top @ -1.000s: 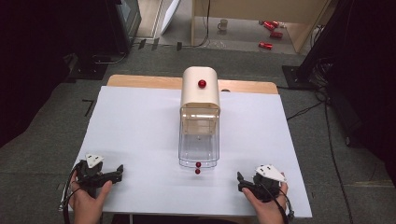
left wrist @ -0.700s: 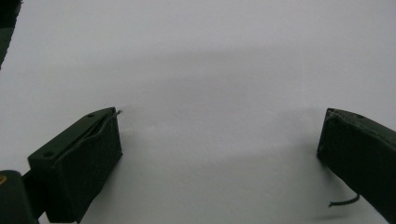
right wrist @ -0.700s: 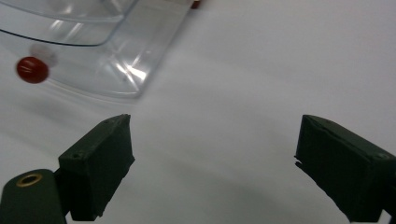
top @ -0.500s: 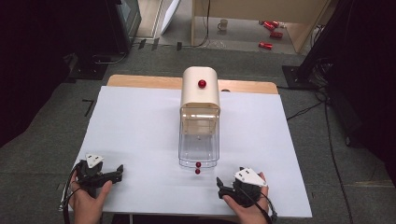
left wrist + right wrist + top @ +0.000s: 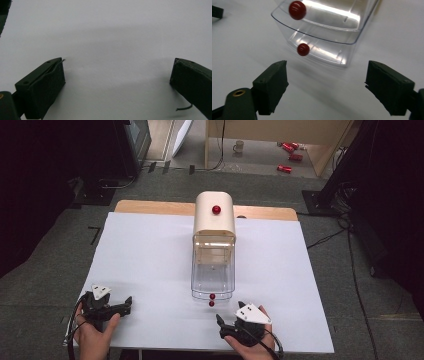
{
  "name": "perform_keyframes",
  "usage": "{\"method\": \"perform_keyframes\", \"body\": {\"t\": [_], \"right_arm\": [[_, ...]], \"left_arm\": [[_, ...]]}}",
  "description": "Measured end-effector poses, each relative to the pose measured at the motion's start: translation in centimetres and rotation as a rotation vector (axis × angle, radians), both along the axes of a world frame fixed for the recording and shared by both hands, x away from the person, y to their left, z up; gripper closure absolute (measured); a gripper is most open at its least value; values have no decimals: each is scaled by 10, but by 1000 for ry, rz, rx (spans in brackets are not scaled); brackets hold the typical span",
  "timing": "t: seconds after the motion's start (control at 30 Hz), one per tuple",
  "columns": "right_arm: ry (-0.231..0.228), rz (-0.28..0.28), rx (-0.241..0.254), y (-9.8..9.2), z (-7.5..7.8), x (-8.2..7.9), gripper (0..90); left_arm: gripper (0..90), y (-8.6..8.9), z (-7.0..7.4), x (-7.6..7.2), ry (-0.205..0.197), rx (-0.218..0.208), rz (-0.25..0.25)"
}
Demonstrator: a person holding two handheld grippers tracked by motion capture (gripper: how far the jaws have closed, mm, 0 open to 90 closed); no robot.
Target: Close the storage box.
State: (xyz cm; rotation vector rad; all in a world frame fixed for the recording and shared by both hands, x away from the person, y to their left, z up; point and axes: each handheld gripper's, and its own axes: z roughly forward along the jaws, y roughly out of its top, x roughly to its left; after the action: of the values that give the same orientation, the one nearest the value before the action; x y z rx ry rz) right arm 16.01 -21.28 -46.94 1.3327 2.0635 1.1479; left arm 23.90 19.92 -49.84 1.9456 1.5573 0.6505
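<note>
Right gripper (image 5: 231,326) first: we have it low on the worktop (image 5: 150,255), just in front of the pulled-out clear drawer (image 5: 212,280) and slightly to its right, with its jaws apart and nothing between them; they have just been closing in a little from their widest. Our left gripper (image 5: 116,309) rests well to the left of the drawer, jaws spread wide over bare white surface and holding nothing. That drawer sticks out toward us from the cream-coloured box (image 5: 214,215), which stands at the far middle of the worktop, and in the right gripper view its front wall carries two red knobs (image 5: 297,10), one above the other. We judge the step in hand to be taking hold of a knob, or of the drawer front itself. To do that well, we should line the right gripper up squarely on the lower knob (image 5: 303,49), which sits left of centre between the jaws in that view, so a small shift toward it is needed. We should come in level, close only once the knob sits between the pads, and move straight along the drawer's run so the light box does not skid.
</note>
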Motion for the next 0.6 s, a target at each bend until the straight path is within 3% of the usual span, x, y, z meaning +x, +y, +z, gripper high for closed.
{"method": "perform_keyframes", "body": {"t": [0.1, 0.2, 0.3, 0.6], "right_arm": [[-18, 24, 43, 6, 4, -2, 342], [-26, 37, 51, 9, 5, -2, 395], [-44, 50, 70, 13, 10, 0, 506], [-55, 88, 68, 24, 12, 4, 641]], "left_arm": [[0, 0, 0, 0, 0, 0, 0], [0, 0, 0, 0, 0, 0, 0], [0, 0, 0, 0, 0, 0, 0], [0, 0, 0, 0, 0, 0, 0]]}}
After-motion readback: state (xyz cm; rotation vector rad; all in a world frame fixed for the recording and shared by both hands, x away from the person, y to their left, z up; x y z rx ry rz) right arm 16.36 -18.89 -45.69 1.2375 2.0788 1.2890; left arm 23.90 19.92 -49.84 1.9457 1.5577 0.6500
